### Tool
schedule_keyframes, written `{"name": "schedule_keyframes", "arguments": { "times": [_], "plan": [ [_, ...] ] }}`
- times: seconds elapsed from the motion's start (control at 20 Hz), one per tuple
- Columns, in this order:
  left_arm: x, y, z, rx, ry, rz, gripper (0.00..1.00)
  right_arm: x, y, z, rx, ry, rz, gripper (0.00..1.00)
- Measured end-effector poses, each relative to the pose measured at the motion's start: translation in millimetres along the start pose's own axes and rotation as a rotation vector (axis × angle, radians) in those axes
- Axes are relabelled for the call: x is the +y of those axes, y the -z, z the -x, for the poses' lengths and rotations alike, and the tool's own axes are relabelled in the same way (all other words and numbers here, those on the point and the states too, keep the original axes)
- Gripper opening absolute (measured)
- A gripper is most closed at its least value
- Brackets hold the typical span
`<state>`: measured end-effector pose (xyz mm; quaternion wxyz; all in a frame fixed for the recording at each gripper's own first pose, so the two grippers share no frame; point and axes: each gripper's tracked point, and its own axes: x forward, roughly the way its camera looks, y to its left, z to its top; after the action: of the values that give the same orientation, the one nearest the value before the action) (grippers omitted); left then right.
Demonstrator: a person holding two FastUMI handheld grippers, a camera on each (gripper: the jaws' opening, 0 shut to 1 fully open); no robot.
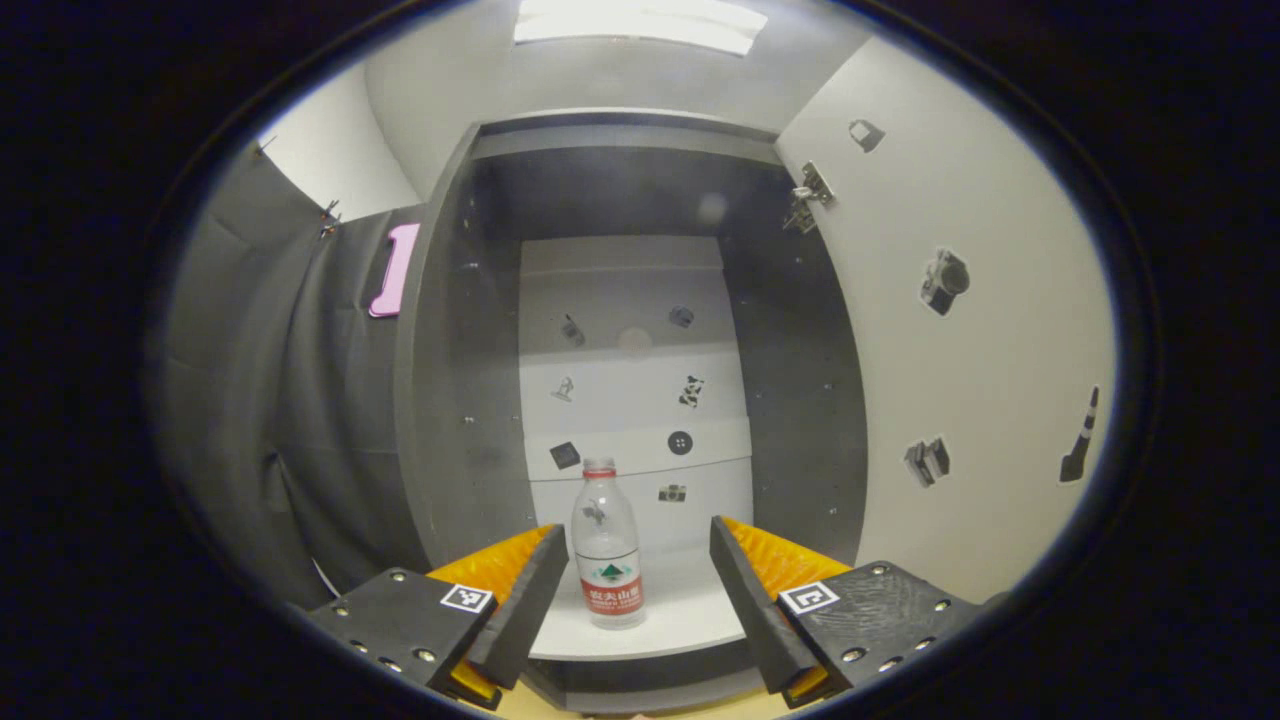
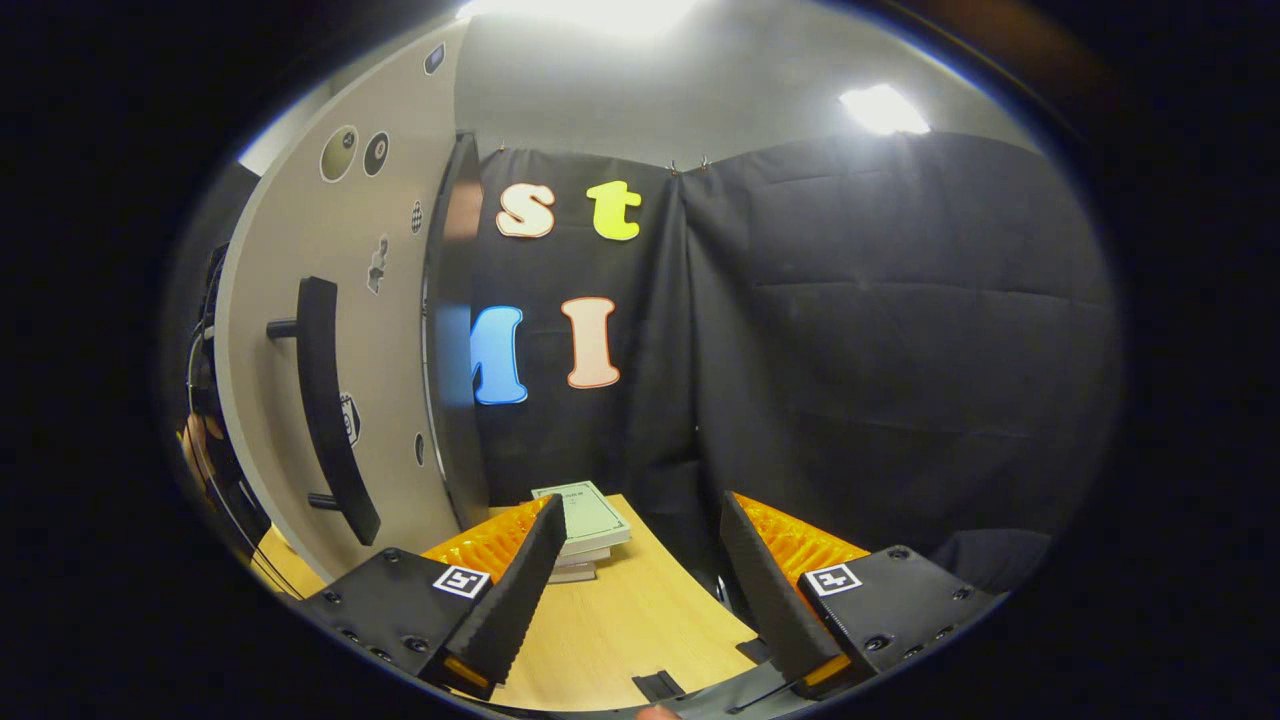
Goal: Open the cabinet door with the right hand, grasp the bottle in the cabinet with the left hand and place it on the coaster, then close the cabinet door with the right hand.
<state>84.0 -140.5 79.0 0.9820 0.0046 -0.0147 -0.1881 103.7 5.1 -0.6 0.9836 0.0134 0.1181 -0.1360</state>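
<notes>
Now door (image 1: 990,330) open, bottle (image 1: 608,555) upright on the shelf.
Left claw (image 1: 630,590) wide open before it, empty; right claw (image 2: 635,590) open, empty.

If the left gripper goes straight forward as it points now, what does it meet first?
Most likely the bottle. It stands upright on the cabinet shelf, in line with the gap of the open left gripper, slightly toward its left finger. How far ahead it stands is unclear.

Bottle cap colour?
Red, on the bottle; clearest in the left gripper view.
</notes>
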Motion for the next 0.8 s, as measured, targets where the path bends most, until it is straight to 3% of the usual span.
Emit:
{"name": "schedule_keyframes", "arguments": {
  "times": [0.4, 0.45, 0.5, 0.7, 0.75, 0.8],
  "plan": [
    [27.2, 18.8, -62.9, 0.017, -0.035, 0.038, 0.86, -7.0, -5.1, -3.7, -0.005, 0.093, 0.013, 0.99],
    [27.6, 20.6, -69.2, 0.02, -0.031, 0.044, 0.88, -7.5, -5.2, -3.7, -0.005, 0.104, 0.016, 0.94],
    [28.0, 23.5, -75.5, 0.023, -0.028, 0.048, 0.88, -7.6, -5.4, -5.0, -0.004, 0.114, 0.018, 0.98],
    [25.9, 32.5, -99.4, 0.044, -0.013, 0.058, 0.86, -7.1, -3.1, -9.9, 0.006, 0.144, 0.018, 0.98],
    [25.8, 36.8, -103.5, 0.054, -0.011, 0.059, 0.86, -7.7, -2.4, -10.4, 0.009, 0.15, 0.017, 0.94],
    [27.2, 41.5, -106.7, 0.064, -0.015, 0.056, 0.88, -6.6, -1.6, -12.3, 0.012, 0.154, 0.017, 0.98]
  ]
}}
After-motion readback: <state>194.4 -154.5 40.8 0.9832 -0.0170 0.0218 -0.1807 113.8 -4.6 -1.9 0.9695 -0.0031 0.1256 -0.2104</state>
